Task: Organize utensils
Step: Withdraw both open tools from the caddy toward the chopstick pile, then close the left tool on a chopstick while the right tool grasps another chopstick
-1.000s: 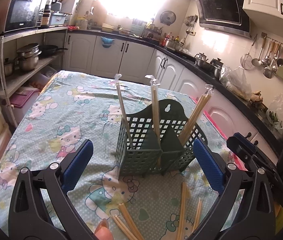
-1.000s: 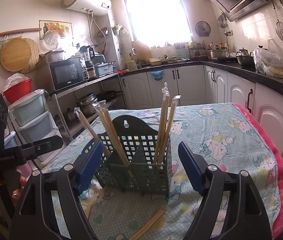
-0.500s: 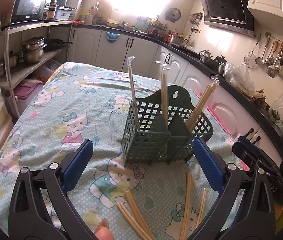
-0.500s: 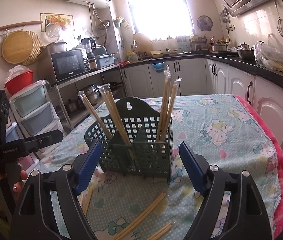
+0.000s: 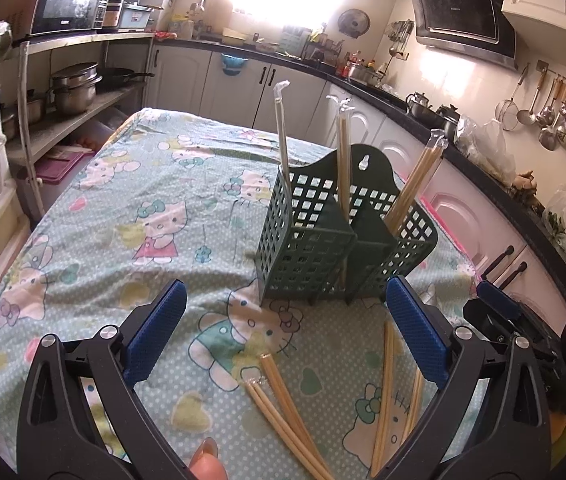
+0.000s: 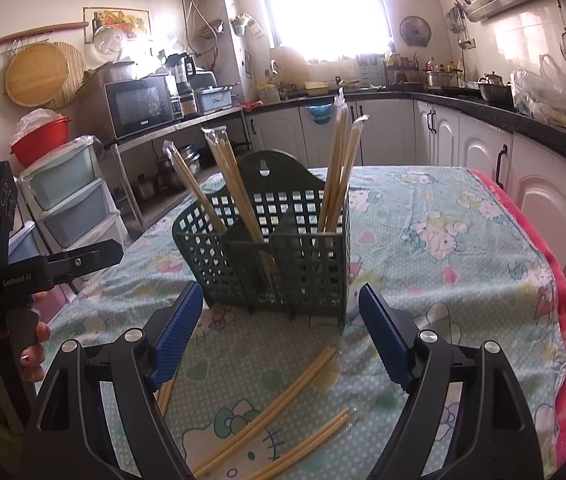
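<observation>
So both grippers are hanging over a table covered in a cartoon-cat tablecloth (image 5: 155,216), and neither one has anything in it. The left gripper (image 5: 285,330) has its jaws spread wide, blue pads well apart, with nothing between them except cloth. Straight ahead of it, just past the fingertips, sits the dark green utensil basket (image 5: 323,240), with wrapped chopstick pairs standing up in its compartments: one leaning at the left, one upright in the middle, one tilted out to the right. The loose chopsticks (image 5: 283,396) lie flat on the cloth below and between the left jaws, nearer the camera than the basket, and another pair (image 5: 385,380) lies beside the right-hand finger. From the right wrist view it's the same deal: the right gripper (image 6: 279,328) is open wide too and empty, the basket (image 6: 283,264) stands just beyond the tips, roughly centred in the gap, and loose chopsticks (image 6: 283,408) lie on the cloth under the gap. A hand (image 6: 7,344) holding the other gripper shows at the left edge.
</observation>
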### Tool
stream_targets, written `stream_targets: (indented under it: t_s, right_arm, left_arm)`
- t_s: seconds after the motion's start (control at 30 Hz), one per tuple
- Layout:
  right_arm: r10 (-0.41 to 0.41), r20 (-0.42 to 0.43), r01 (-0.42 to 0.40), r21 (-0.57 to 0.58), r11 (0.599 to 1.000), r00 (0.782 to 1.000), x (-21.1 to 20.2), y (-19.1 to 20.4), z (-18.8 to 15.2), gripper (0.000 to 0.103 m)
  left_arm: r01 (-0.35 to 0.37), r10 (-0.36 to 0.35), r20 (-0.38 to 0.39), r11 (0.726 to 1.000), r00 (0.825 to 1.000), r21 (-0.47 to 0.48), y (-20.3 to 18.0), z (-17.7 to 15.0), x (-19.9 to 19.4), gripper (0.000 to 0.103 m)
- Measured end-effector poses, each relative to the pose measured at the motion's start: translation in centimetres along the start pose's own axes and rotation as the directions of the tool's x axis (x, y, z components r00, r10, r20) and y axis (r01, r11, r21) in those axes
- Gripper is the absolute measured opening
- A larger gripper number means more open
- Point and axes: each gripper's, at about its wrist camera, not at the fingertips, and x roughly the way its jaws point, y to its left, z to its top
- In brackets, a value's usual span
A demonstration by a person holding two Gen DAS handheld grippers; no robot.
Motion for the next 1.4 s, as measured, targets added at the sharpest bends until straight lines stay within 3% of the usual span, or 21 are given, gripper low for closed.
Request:
stream_targets:
  t_s: [0.8, 0.83, 0.9, 1.1, 1.4]
  right_arm:
    - [-0.016, -0.154, 0.016, -0.004, 1.0, 0.988, 2.2, 0.1, -3.3, 0.078]
    - [-0.018, -0.161, 0.018, -0.003, 1.0, 0.987, 2.4, 0.0, -3.4, 0.078]
    - [-0.023, -0.178, 0.023, 0.001, 1.0, 0.984, 2.8, -0.1, -3.6, 0.078]
    - [-0.039, -0.227, 0.039, -0.005, 0.999, 0.973, 3.9, -0.5, -4.0, 0.078]
    - [-0.062, -0.308, 0.057, -0.024, 0.998, 0.949, 6.3, -0.8, -4.0, 0.078]
  left_arm:
    - [-0.023, 0.016, -0.129, 0.998, 0.992, -0.06, 2.4, -5.5, 2.3, 0.091]
    - [-0.02, 0.011, -0.138, 0.998, 0.99, -0.06, 2.5, -5.8, 2.4, 0.089]
    - [-0.008, -0.003, -0.158, 0.998, 0.987, -0.07, 2.7, -6.3, 2.7, 0.072]
    - [0.05, -0.081, -0.232, 0.99, 0.969, -0.135, 3.4, -7.5, 4.0, 0.04]
    - [-0.011, -0.012, -0.282, 0.997, 0.959, -0.081, 2.2, -8.2, 5.7, 0.036]
